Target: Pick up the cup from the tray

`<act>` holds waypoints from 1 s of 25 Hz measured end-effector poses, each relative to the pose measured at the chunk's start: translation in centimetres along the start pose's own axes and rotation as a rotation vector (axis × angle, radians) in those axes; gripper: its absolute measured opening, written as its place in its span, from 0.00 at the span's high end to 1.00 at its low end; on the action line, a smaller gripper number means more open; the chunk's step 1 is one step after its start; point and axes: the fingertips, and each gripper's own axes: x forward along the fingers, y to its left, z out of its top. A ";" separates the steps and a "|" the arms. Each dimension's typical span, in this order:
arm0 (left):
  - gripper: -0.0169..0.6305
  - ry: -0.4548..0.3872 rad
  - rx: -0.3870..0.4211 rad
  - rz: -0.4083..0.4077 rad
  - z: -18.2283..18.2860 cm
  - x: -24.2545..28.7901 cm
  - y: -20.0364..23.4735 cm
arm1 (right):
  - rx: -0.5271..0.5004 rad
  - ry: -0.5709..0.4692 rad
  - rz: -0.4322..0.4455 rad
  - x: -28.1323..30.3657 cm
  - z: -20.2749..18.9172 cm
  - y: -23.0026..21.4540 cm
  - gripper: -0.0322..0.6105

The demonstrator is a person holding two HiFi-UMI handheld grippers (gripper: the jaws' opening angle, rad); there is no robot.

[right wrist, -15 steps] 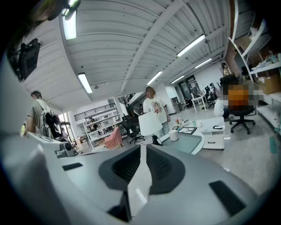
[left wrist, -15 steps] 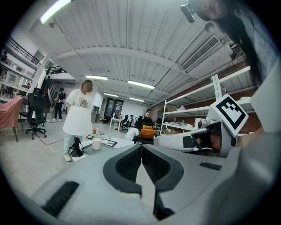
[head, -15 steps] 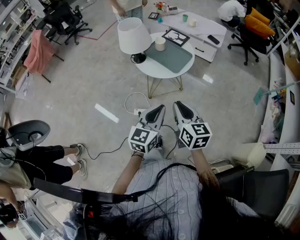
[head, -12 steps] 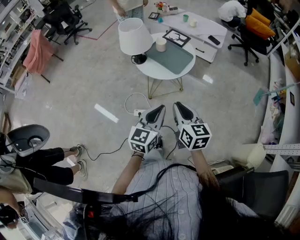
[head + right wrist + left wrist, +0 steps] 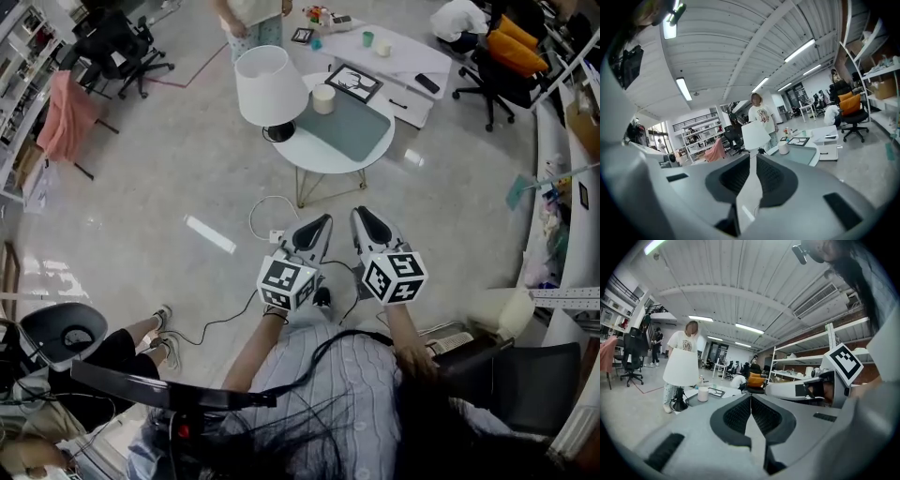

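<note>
A cream cup (image 5: 323,97) stands on a grey-green tray (image 5: 356,124) on a small round white table (image 5: 309,150), far ahead of both grippers. My left gripper (image 5: 322,219) and right gripper (image 5: 358,213) hang side by side over the floor, well short of the table, both shut with nothing between their jaws. In the left gripper view the cup (image 5: 703,393) shows small, left of the shut left gripper (image 5: 751,397). In the right gripper view the cup (image 5: 783,148) and tray (image 5: 805,155) lie beyond the shut right gripper (image 5: 753,157).
A white-shaded lamp (image 5: 270,86) stands on the table's left side and a framed picture (image 5: 353,81) at its back. A power strip and cable (image 5: 277,225) lie on the floor in front. Behind is a long white table (image 5: 403,52); a person (image 5: 251,13) stands there. Office chairs (image 5: 502,66) stand around.
The head view has shifted forward: the seated person at lower left has slid toward the frame's bottom. Both grippers stay shut, side by side, slightly nearer the round table.
</note>
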 end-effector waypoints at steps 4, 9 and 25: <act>0.95 0.005 -0.015 -0.015 0.0 0.9 1.2 | 0.003 -0.005 -0.018 0.9 0.4 -0.5 0.86; 0.95 0.020 -0.032 -0.023 -0.2 2.3 1.7 | 0.005 0.007 -0.033 2.0 0.9 -2.0 0.86; 0.95 0.024 -0.070 0.126 1.1 12.3 5.5 | -0.012 0.081 0.078 9.5 4.8 -10.6 0.86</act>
